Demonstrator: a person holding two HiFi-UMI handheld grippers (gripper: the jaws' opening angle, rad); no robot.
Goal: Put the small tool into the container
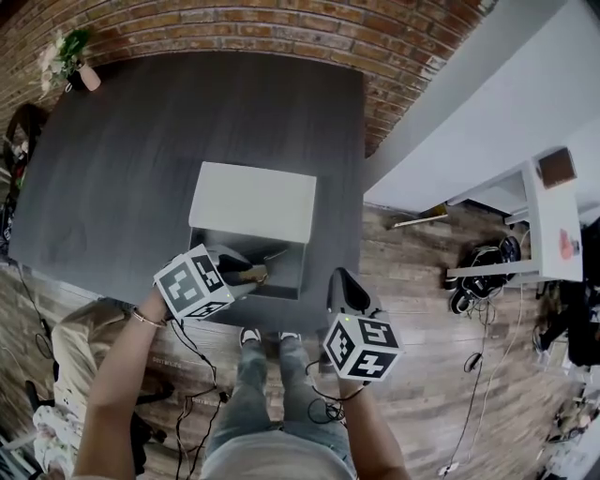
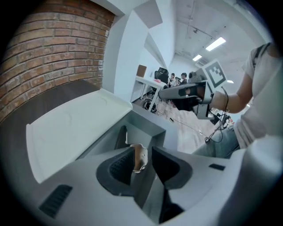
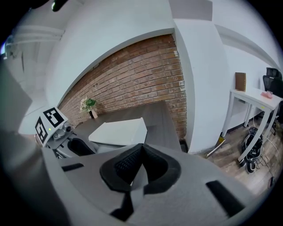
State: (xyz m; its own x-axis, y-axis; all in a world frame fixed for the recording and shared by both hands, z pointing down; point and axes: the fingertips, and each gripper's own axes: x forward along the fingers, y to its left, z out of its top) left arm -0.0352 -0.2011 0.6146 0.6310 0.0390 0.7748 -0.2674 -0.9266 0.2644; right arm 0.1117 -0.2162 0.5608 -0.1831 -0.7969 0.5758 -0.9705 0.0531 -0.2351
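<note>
Brick wall (image 1: 281,28) backs a dark grey table (image 1: 112,169), and a small potted plant (image 1: 70,61) stands at the table's far left corner. Near the front edge sits a grey box container (image 1: 302,270). A white lid (image 1: 253,202) lies flat over its far part and the near part is open. The inside is in shadow, and I cannot tell whether anything lies in it.

The left gripper (image 1: 246,272) points down over the open part. Its jaws stand apart with the small tan tool (image 2: 139,156) between them. In the left gripper view the tool lies against the left-hand pad, and a thin gap shows between it and the other pad. The tool hangs above the opening, not on the container's floor.

The right gripper (image 3: 140,148) is held off the table's front edge, near the container's right corner, with its jaws together on nothing.

Each gripper's cube (image 1: 192,281) carries black-and-white square markers.
</note>
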